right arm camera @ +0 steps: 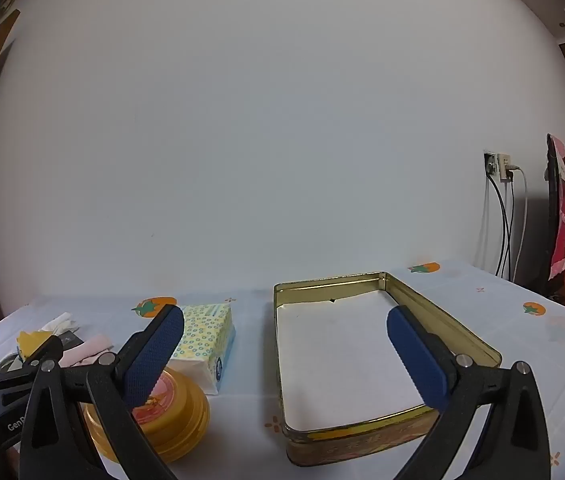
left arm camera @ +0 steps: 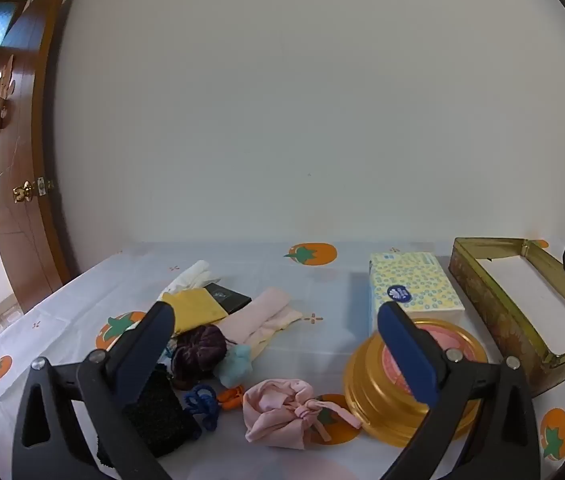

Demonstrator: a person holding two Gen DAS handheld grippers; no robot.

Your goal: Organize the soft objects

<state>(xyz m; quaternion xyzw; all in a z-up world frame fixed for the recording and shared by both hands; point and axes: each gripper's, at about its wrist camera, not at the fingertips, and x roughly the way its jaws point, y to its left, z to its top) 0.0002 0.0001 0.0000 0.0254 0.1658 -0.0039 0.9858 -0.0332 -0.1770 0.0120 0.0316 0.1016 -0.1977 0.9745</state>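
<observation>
Firstly, left gripper (left arm camera: 278, 356): jaws wide, empty; pink bundle (left arm camera: 282, 412) between and below them, purple scrunchie (left arm camera: 198, 354) by the left jaw. Right gripper (right arm camera: 284, 354): jaws wide, empty, tin (right arm camera: 362, 438) between them.

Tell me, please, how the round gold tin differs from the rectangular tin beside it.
The round gold tin is closed, with a pink-pictured lid; the rectangular tin stands open, showing a white lining. The round one is smaller and plain gold; the rectangular one has patterned sides. Both are metal and sit on the tablecloth.
</observation>
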